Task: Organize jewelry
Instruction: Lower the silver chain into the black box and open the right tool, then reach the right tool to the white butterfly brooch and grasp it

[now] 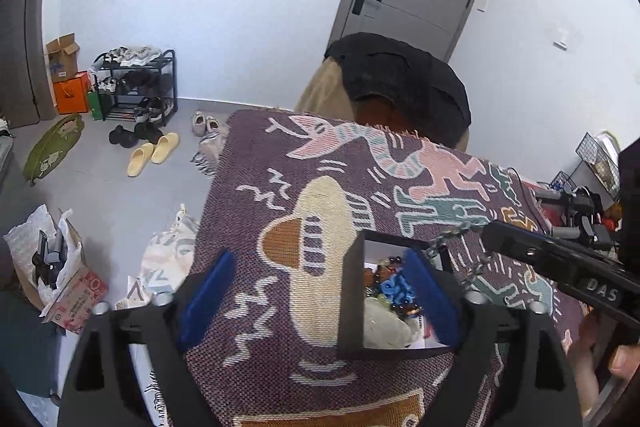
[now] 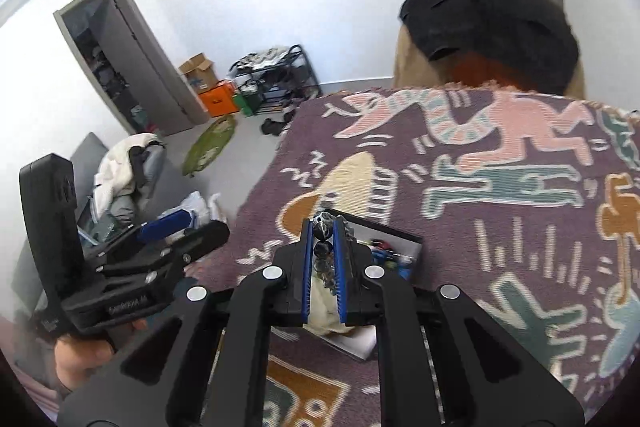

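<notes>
Our right claw (image 2: 323, 267) grips a bead chain (image 2: 322, 225) above the box (image 1: 352, 291); left claw (image 1: 320, 299) is wide, w/ nothing inside. Next we must lower the chain in.

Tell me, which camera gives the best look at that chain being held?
The right wrist view: the beaded chain sits dead centre, pinched between the right gripper and its blue pads, links clear. The left wrist view shows the same chain only from the side, dangling over the black box, partly hidden behind the open left gripper.
</notes>
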Demonstrator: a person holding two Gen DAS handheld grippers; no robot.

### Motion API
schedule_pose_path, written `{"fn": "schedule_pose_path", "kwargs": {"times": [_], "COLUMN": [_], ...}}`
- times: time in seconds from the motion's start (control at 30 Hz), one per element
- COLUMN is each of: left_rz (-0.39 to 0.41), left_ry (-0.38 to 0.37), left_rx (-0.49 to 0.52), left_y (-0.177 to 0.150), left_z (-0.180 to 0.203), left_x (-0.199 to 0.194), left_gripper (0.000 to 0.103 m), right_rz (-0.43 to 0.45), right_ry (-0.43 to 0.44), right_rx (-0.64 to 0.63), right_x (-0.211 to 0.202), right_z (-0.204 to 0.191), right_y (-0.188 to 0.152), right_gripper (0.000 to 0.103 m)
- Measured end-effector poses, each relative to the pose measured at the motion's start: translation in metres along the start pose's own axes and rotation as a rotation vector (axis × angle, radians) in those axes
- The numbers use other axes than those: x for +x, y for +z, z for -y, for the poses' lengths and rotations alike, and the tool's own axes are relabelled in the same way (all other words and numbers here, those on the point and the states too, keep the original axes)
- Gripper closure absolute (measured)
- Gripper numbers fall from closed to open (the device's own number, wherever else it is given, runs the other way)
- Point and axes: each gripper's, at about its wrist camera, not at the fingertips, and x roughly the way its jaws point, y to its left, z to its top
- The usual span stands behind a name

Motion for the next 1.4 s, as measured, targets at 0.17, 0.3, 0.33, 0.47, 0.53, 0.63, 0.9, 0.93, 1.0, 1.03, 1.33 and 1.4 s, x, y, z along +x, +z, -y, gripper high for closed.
{"fn": "schedule_pose_path", "kwargs": {"times": [0.17,0.3,0.33,0.47,0.53,0.63,0.9,0.93,1.0,1.03,1.33,1.4], "left_rz": [0.0,0.003,0.006,0.019,0.042,0.058,0.052,0.049,0.039,0.033,-0.021,-0.035], "left_ry": [-0.003,-0.004,-0.005,-0.029,-0.016,-0.027,-0.058,-0.064,-0.081,-0.093,-0.154,-0.162], "left_rx": [-0.008,0.013,0.019,0.047,0.06,0.093,0.16,0.163,0.172,0.182,0.252,0.27], "left_y": [-0.002,-0.004,-0.005,-0.009,-0.01,-0.013,-0.024,-0.026,-0.029,-0.031,-0.049,-0.053], "left_z": [-0.005,0.003,0.007,0.026,0.035,0.054,0.103,0.108,0.117,0.122,0.158,0.165], "left_x": [-0.002,-0.003,-0.003,-0.005,-0.008,-0.011,-0.011,-0.011,-0.01,-0.009,0.005,0.009], "left_gripper": [0.008,0.008,0.008,0.008,0.008,0.008,0.008,0.008,0.008,0.008,0.008,0.008], "right_rz": [-0.007,0.014,0.019,0.035,0.049,0.083,0.136,0.141,0.147,0.147,0.131,0.121], "right_ry": [-0.027,-0.067,-0.063,-0.078,-0.083,-0.109,-0.151,-0.163,-0.18,-0.185,-0.181,-0.192], "right_rx": [0.017,0.069,0.093,0.152,0.167,0.184,0.208,0.213,0.222,0.228,0.306,0.317], "right_x": [0.006,-0.014,-0.02,-0.044,-0.056,-0.074,-0.116,-0.121,-0.129,-0.133,-0.142,-0.139], "right_z": [0.008,0.036,0.046,0.074,0.082,0.092,0.115,0.12,0.126,0.131,0.171,0.177], "right_y": [-0.005,-0.017,-0.021,-0.037,-0.045,-0.056,-0.084,-0.088,-0.095,-0.099,-0.128,-0.133], "right_gripper": [0.028,0.028,0.028,0.028,0.025,0.016,0.006,0.005,0.005,0.005,0.005,0.005]}}
